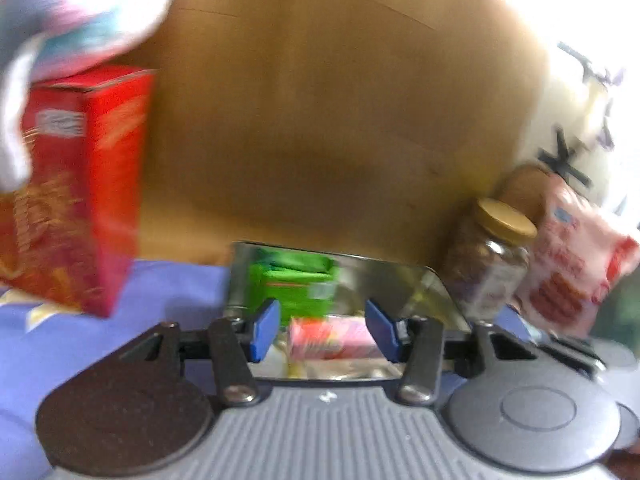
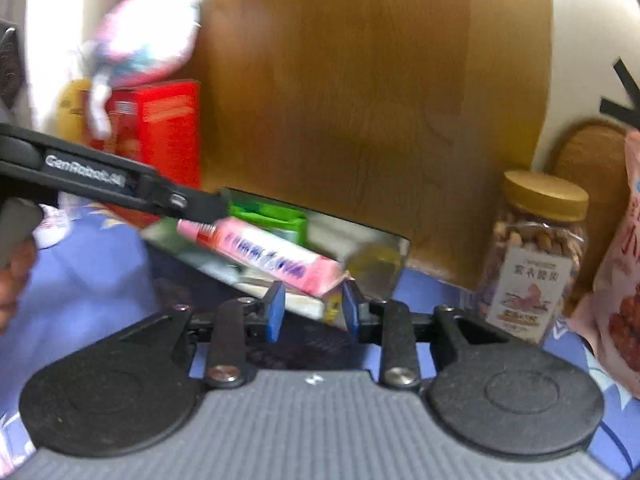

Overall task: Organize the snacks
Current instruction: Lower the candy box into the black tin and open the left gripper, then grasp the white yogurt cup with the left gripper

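Blue pads tip both our grippers. Our left gripper (image 1: 324,330) has the pink box (image 1: 334,338) lying between its pads, though blur keeps us from telling whether the pads press on it. Seen from the right wrist, the left gripper (image 2: 208,206) reaches one end of the same pink box (image 2: 264,254), while our right gripper (image 2: 310,306) has the box's other end between its pads; a firm grip we cannot confirm.

Beneath the box sits a shiny metal tin (image 2: 380,260) on the purple cloth (image 2: 92,280), with a green box (image 1: 296,286) inside it.

To the left stands a red box (image 1: 76,184), a pale soft toy (image 1: 80,12) on top. To the right stand a jar (image 2: 536,256) of nuts with a gold lid and, just beside it, a pink snack bag (image 1: 568,264). Behind everything rises a wooden board (image 1: 320,100).
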Demonstrator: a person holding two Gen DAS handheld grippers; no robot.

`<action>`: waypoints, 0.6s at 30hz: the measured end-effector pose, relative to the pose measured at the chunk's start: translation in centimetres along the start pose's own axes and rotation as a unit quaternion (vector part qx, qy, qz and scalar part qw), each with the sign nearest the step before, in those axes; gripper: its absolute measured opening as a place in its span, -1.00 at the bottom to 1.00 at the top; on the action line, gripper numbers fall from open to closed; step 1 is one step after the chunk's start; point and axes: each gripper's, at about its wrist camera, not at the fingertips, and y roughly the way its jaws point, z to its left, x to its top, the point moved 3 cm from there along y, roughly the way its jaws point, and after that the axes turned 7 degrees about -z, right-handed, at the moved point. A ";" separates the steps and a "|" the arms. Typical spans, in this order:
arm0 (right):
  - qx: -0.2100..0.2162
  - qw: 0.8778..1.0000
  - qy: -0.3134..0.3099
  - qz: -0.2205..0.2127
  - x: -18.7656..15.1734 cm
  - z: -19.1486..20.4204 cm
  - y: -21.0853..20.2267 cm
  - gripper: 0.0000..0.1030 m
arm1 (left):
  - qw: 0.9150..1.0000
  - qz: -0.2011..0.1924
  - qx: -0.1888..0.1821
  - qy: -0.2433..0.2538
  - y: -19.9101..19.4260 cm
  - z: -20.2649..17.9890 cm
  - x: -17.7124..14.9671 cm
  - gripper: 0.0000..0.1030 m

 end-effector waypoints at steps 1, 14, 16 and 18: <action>0.007 1.000 0.018 -0.002 0.0 -0.4 -0.5 -0.34 | 1.000 -0.016 -0.007 -0.008 -1.2 0.9 0.1 -0.05; -0.025 0.994 0.099 -0.040 -10.6 -2.8 -13.2 -0.32 | 0.990 -0.134 0.044 0.021 -16.8 4.0 1.7 -0.03; -0.023 0.991 0.125 -0.035 -11.7 -3.3 -14.0 -0.32 | 0.997 -0.077 -0.021 0.019 -14.8 1.2 -1.3 -0.03; -0.018 0.990 0.139 -0.029 -12.6 -3.1 -14.6 -0.31 | 0.996 -0.022 -0.084 0.030 -12.4 -2.2 -4.4 -0.03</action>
